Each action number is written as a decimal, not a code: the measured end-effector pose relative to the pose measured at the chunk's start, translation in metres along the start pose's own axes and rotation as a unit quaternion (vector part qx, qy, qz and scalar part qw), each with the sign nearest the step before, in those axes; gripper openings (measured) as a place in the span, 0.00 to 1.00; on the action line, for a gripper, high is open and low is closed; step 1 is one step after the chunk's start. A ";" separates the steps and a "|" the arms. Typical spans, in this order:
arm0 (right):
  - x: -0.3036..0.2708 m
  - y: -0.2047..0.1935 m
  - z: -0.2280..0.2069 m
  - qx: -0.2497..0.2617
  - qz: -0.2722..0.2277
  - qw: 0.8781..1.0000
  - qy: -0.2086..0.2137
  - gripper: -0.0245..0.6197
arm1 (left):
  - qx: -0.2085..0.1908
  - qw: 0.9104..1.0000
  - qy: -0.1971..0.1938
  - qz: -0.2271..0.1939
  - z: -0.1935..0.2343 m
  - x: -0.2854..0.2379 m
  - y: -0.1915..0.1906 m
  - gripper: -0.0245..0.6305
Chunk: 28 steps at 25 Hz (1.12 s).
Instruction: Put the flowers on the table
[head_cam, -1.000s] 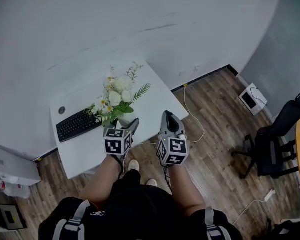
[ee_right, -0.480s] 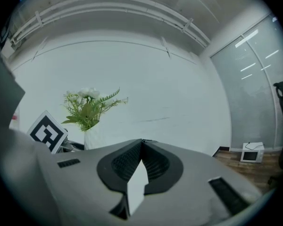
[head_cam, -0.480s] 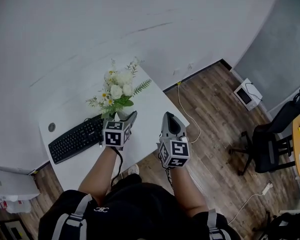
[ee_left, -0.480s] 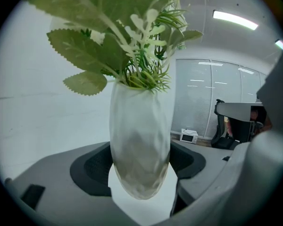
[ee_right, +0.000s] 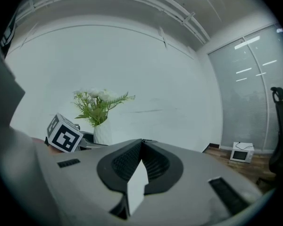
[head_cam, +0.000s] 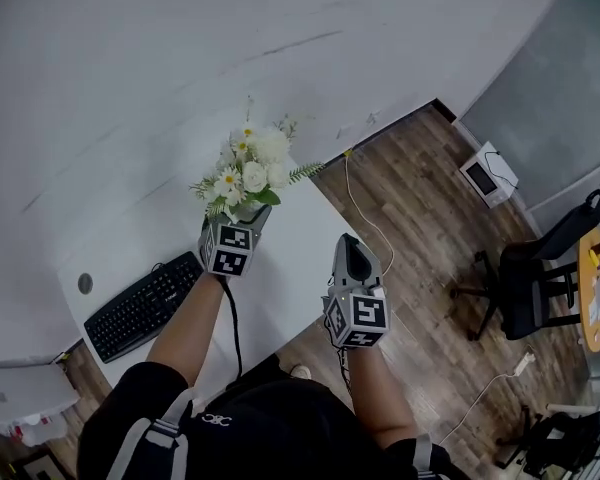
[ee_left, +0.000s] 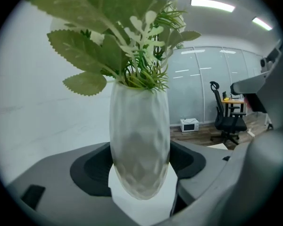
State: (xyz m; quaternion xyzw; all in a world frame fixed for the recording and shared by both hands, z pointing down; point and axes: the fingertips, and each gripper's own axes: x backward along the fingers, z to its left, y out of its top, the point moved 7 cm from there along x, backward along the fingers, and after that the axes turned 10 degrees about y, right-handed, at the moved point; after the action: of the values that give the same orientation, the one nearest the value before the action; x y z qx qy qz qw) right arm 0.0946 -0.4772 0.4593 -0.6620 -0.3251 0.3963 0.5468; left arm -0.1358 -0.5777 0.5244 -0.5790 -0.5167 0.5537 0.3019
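left tongs: my left tongs point(head_cam: 242, 230) are clamped on the pale, frosted, dimpled glass vase point(ee_left: 139, 140). the jaws stand wide, with its belly pressed between them.
right tongs: my right tongs point(ee_right: 139, 169) hold nothing and the jaws are together. they hang over the table's near right edge, well apart from the vase.
where: the bunch of white flowers with green leaves point(head_cam: 248, 168) stands upright in the vase. it is over the far part of the white table point(head_cam: 290, 268), close to the pale wall. the black keyboard point(head_cam: 140, 306) lies to the left and nearer to me.
done: i judge the carrying is all but over, since the flowers have reached the table.
left to do: i can't tell whether the vase's base touches the tabletop. what remains is setting it down, opening my left jaws and drawing clear.
look: the vase is egg-shaped and cloudy, and narrows at the neck where the green stems crowd in. above it are round white blooms, small daisies, saw-edged leaves and a ferny sprig reaching right. it looks top-heavy to me, so it wants setting down level.
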 end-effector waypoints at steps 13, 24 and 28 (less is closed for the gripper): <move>-0.051 -0.056 -0.031 -0.005 0.066 0.997 -0.034 0.05 | 0.007 0.999 -0.037 0.021 0.007 -0.128 -0.037 0.61; -0.074 -0.072 -0.041 -0.008 0.087 0.995 -0.054 0.05 | 0.013 1.000 -0.022 -0.003 0.051 -0.232 -0.033 0.61; -0.076 -0.091 -0.040 -0.011 0.102 0.993 -0.061 0.05 | 0.023 1.000 -0.009 0.007 0.064 -0.260 -0.048 0.61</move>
State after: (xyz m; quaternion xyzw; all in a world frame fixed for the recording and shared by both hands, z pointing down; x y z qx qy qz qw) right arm 0.0942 -0.5442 0.5645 -0.6721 -0.2933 0.4860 0.4755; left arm -0.1716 -0.8208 0.6406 -0.5706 -0.5021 0.5730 0.3065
